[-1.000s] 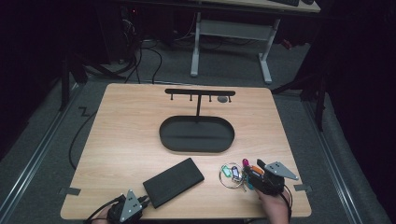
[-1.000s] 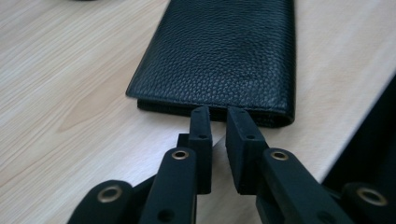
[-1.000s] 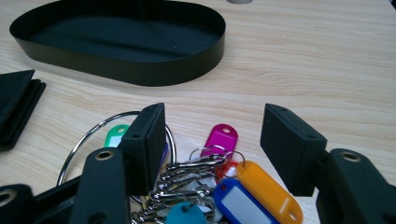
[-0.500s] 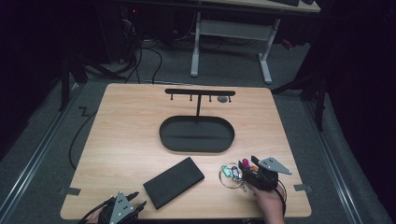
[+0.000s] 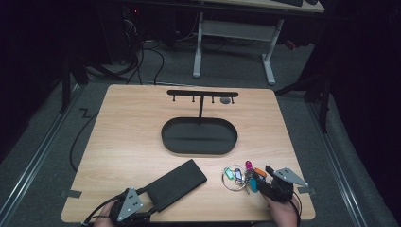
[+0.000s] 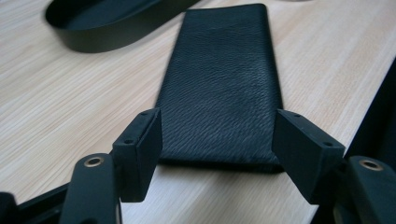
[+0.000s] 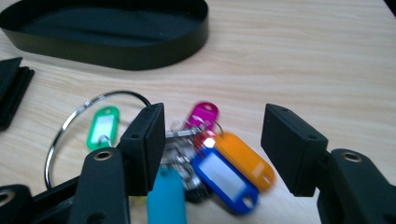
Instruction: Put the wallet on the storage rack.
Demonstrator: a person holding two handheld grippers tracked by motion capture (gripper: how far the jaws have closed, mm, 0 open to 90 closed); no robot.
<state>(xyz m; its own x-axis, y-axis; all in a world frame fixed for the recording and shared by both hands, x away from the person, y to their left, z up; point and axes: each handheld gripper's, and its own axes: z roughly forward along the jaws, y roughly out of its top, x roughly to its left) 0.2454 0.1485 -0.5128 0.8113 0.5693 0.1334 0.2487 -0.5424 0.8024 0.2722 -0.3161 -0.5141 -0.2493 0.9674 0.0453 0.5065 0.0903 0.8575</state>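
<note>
While jaws gape, key bunch (image 7: 219,158) between, untouched.

grained leather pouch (image 6: 222,88), wood-look table (image 5: 127,142)

The tabletop (image 5: 132,142) is seen whole from high above its near edge, looking forward and down. Each gripper view is taken low and close, looking along the surface. The oval tray (image 5: 199,135) is shared by all three views.
</note>
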